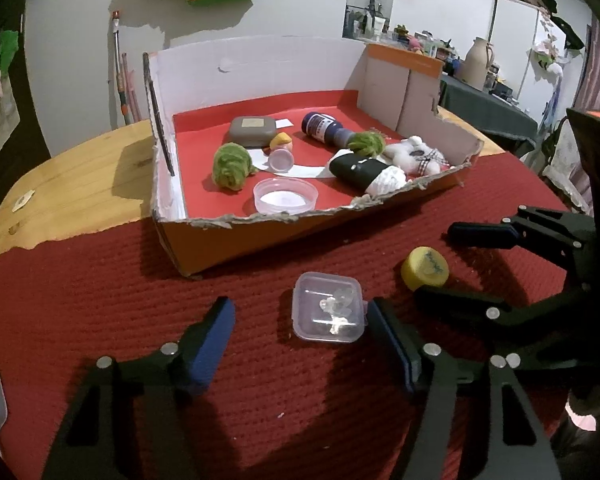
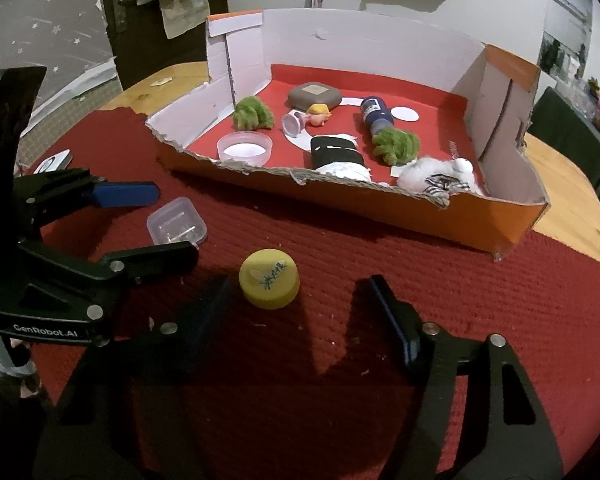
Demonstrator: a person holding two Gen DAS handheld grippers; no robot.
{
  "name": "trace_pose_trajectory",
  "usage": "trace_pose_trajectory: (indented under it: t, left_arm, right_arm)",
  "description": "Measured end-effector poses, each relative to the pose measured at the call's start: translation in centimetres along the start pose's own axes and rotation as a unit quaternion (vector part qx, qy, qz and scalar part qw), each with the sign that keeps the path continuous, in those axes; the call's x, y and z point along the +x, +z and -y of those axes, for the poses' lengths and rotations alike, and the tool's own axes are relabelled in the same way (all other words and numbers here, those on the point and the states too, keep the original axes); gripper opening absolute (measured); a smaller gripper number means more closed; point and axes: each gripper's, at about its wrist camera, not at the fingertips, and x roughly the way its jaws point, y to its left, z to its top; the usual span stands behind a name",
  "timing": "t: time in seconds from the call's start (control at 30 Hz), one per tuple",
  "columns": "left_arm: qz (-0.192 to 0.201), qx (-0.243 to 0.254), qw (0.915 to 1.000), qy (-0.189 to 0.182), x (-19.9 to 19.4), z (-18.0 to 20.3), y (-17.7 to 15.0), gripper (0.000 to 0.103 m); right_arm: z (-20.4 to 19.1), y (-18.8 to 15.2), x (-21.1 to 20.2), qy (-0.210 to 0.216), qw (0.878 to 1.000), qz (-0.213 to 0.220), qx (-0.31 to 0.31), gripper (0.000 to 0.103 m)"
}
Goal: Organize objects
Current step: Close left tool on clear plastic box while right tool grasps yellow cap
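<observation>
A small clear plastic case [image 1: 327, 307] lies on the red mat, between the fingers of my open left gripper [image 1: 300, 328]; its right edge is close to the right finger. It also shows in the right wrist view [image 2: 177, 221], between the left gripper's fingers. A yellow cap [image 2: 269, 278] lies on the mat just ahead of my open right gripper [image 2: 296, 304], nearer its left finger. In the left wrist view the cap [image 1: 424, 269] sits between the right gripper's fingers. An orange cardboard box [image 1: 268, 236] behind them holds several objects.
The box [image 2: 380, 200] holds two green fuzzy balls [image 1: 232, 166], a clear round tub [image 1: 286, 195], a grey case [image 1: 253, 130], a blue bottle [image 1: 326, 128], a black-and-white roll [image 1: 364, 174] and a white plush toy [image 1: 414, 156]. The bare wooden table [image 1: 80, 176] lies to the left.
</observation>
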Motion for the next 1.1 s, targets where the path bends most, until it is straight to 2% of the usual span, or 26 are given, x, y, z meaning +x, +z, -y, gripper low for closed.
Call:
trace_pose_trajectory:
  t: [0.1, 0.23, 0.4, 0.5, 0.63, 0.83, 1.1]
  left_arm:
    - [0.002, 0.001, 1.0000, -0.001, 0.0, 0.1, 0.0, 0.061]
    - [0.005, 0.001, 1.0000, -0.006, 0.0, 0.1, -0.1, 0.052]
    - [0.007, -0.003, 0.9999, -0.012, -0.2, 0.0, -0.1, 0.048]
    - [0.010, -0.005, 0.9998, -0.015, -0.3, -0.1, -0.2, 0.041]
    - [0.012, -0.006, 0.9997, -0.021, -0.3, -0.1, -0.2, 0.041]
    - [0.015, -0.003, 0.9993, -0.036, -0.9, 0.5, -0.4, 0.041]
    - [0.042, -0.003, 0.9983, -0.041, -3.7, 1.5, 0.0, 0.041]
  right_arm:
    - [-0.2, 0.1, 0.1, 0.000, 1.000, 0.002, -0.008, 0.056]
    - [-0.5, 0.2, 0.3, 0.002, 1.000, 0.004, -0.014, 0.051]
    - [-0.7, 0.2, 0.3, 0.006, 1.000, 0.005, -0.015, 0.046]
    - [-0.9, 0.2, 0.3, 0.009, 1.000, 0.007, -0.020, 0.040]
    - [-1.6, 0.2, 0.4, 0.014, 0.999, 0.007, -0.039, 0.030]
    - [-1.7, 0.0, -0.4, 0.022, 0.999, 0.016, -0.040, 0.029]
    - [-1.8, 0.1, -4.6, 0.020, 0.997, 0.065, -0.033, 0.029]
